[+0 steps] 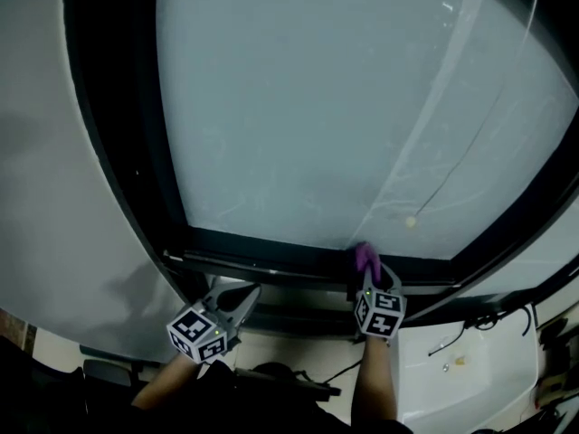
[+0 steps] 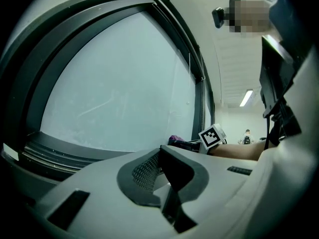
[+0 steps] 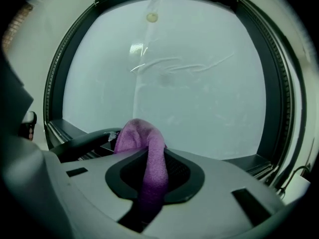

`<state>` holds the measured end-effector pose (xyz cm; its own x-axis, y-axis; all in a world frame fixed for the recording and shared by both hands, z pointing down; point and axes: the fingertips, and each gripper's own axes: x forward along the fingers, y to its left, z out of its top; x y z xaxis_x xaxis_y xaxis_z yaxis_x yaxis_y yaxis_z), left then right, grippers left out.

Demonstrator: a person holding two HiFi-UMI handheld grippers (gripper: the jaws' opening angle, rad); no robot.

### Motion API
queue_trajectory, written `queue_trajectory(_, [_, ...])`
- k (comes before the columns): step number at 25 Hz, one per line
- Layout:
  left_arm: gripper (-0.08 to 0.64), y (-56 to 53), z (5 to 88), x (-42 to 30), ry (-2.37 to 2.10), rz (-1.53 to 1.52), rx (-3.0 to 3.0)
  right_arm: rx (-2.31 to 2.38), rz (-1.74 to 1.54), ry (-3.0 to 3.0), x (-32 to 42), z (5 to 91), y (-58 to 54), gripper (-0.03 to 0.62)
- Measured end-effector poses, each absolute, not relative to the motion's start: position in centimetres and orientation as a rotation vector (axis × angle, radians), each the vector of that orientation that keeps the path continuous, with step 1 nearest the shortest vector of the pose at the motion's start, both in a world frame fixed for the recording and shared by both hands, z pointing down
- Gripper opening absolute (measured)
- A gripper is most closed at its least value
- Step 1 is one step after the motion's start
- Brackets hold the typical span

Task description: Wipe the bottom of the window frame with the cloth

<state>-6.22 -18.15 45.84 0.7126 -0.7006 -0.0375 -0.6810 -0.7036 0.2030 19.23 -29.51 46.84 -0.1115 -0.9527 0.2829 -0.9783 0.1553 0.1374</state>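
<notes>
The window's dark bottom frame rail (image 1: pixel 271 247) runs below the frosted pane (image 1: pixel 344 107). My right gripper (image 1: pixel 369 274) is shut on a purple cloth (image 1: pixel 365 259), and the cloth's tip rests at the rail below the glass. In the right gripper view the cloth (image 3: pixel 142 136) runs up between the jaws of the right gripper (image 3: pixel 144 151) and folds over their tips, with the rail (image 3: pixel 65 128) just beyond. My left gripper (image 1: pixel 242 295) hangs lower left, below the rail, shut with nothing in it. In its own view the left gripper (image 2: pixel 160 151) points along the rail (image 2: pixel 55 148) toward the cloth (image 2: pixel 175 138).
A thin cord with a small bead (image 1: pixel 411 222) hangs against the glass at right. A white wall (image 1: pixel 54 197) flanks the window on the left. A white cabinet top (image 1: pixel 470 369) with cables lies at lower right. A person (image 2: pixel 247 136) stands far off down the room.
</notes>
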Motion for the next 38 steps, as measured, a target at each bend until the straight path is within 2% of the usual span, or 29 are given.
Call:
queue_trajectory(9, [-0.008,-17.7,45.3,-5.3,-1.069,-0.216,2.778,1.827,0.069,-2.036,19.9,47.6,-30.1,0.067])
queue_trajectory(21, [-0.008,-18.5,44.0,3.0,-1.07,-0.239,2.826,1.59,-0.051,-2.059,21.4,47.8,-30.8,0.069])
queue_trajectory(38, [-0.008,-19.0,43.1,11.1,-1.11,-0.339,2.827,1.633,-0.059,-2.06,30.6,48.2,-30.9,0.067])
